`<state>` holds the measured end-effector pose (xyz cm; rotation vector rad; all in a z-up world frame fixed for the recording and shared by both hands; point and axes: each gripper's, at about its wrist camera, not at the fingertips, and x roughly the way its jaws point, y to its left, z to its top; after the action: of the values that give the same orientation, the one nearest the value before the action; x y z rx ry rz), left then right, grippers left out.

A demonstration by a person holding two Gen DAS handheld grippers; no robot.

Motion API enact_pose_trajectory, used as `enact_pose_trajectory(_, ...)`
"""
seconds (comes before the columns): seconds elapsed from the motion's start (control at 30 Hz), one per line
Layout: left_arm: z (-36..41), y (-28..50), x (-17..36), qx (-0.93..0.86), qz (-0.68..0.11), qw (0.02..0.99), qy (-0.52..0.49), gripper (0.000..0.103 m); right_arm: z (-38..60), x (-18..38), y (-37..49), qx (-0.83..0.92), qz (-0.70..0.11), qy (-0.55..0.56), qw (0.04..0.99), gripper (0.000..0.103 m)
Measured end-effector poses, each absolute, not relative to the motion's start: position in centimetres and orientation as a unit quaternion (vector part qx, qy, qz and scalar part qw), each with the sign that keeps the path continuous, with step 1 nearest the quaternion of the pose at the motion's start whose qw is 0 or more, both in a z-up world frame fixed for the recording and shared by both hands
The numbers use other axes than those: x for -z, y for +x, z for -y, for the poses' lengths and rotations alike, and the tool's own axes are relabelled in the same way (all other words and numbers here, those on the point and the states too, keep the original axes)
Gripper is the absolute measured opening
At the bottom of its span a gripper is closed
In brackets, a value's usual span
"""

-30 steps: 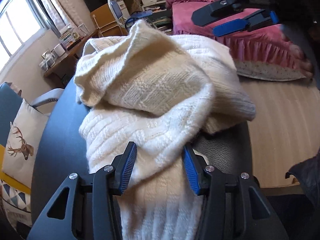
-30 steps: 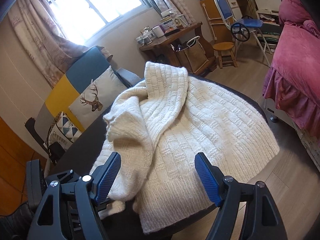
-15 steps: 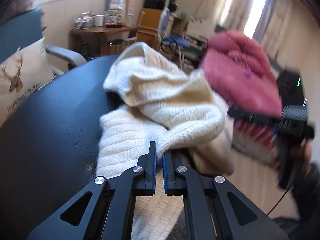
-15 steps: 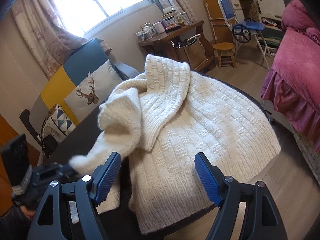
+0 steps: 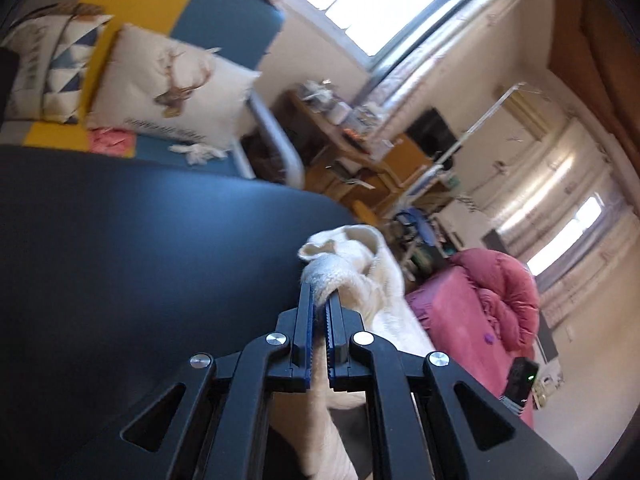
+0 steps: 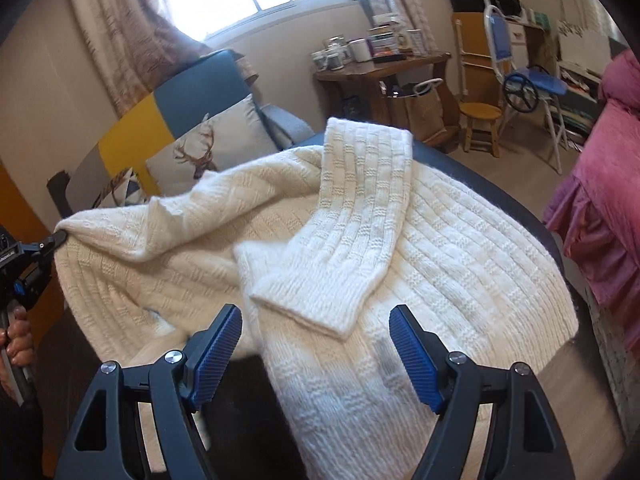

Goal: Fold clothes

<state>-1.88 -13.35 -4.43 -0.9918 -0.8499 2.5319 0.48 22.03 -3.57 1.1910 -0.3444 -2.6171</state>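
Cream sweater [image 6: 460, 240] covers dark table [image 5: 120, 240]; left claw [image 5: 320, 300] pinches it; right claw [image 6: 316, 344] agape.

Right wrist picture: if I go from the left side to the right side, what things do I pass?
Left tool pinching the cream knitted sweater → deer cushion → folded sleeve → wooden stool → pink bed skirt.

Left tongs [image 5: 320, 300] clamped tight; right tongs [image 6: 316, 344] spread wide.
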Motion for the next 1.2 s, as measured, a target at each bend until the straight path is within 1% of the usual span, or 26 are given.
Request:
enact_pose_trajectory(0.2,17.2,1.8,8.3,-0.875,0.283,0.077,-0.384,0.004,-17.7,3.7,-0.2,0.893,0.051,0.42,0.154,0.078)
enact_pose_trajectory(0.27,18.2,3.1,9.2,-0.873,0.276,0.067,-0.397,0.004,-16.2,4.1,-0.8,0.889,0.034,0.428,0.161,0.078)
enact_pose_trajectory(0.37,18.9,5.2,10.2,-0.873,0.268,0.06,-0.403,0.004,-14.2,4.6,-2.8,0.886,0.002,0.44,0.149,0.078)
enact_pose_trajectory(0.43,18.7,6.2,10.3,-0.873,0.262,0.069,-0.406,0.004,-13.6,4.2,-4.3,0.89,-0.016,0.435,0.136,0.078)
enact_pose_trajectory(0.57,17.3,7.0,10.1,-0.878,0.245,0.09,-0.402,0.004,-12.0,2.4,-8.1,0.897,-0.016,0.415,0.151,0.078)
enact_pose_trajectory(0.63,16.6,6.7,9.5,-0.88,0.242,0.105,-0.395,0.004,-10.3,1.7,-10.4,0.897,-0.038,0.408,0.166,0.078)
enact_pose_trajectory(0.73,15.1,7.2,8.0,-0.892,0.216,0.128,-0.375,0.004,-8.0,2.6,-14.0,0.885,-0.079,0.431,0.158,0.078)
enact_pose_trajectory(0.77,14.5,7.2,7.5,-0.896,0.204,0.135,-0.371,0.004,-7.8,2.8,-15.2,0.883,-0.076,0.437,0.155,0.077)
enact_pose_trajectory(0.8,13.8,7.3,6.9,-0.9,0.189,0.144,-0.365,0.004,-9.2,2.8,-16.6,0.887,-0.03,0.437,0.145,0.077)
enact_pose_trajectory(0.83,13.2,7.3,6.5,-0.903,0.176,0.15,-0.363,0.004,-10.1,2.7,-18.0,0.893,-0.011,0.433,0.122,0.077)
enact_pose_trajectory(0.9,11.9,7.1,5.8,-0.905,0.152,0.164,-0.361,0.004,-10.9,2.7,-20.4,0.897,-0.032,0.434,0.076,0.078)
enact_pose_trajectory(0.97,11.3,6.8,5.8,-0.904,0.15,0.17,-0.363,0.004,-11.0,3.1,-22.9,0.889,-0.035,0.448,0.09,0.078)
enact_pose_trajectory(1.13,10.0,6.1,5.6,-0.9,0.147,0.183,-0.367,0.004,-8.3,4.7,-26.4,0.878,-0.122,0.458,0.075,0.078)
enact_pose_trajectory(1.2,10.0,6.0,5.6,-0.899,0.149,0.182,-0.369,0.004,-6.7,5.9,-27.3,0.872,-0.199,0.448,0.024,0.078)
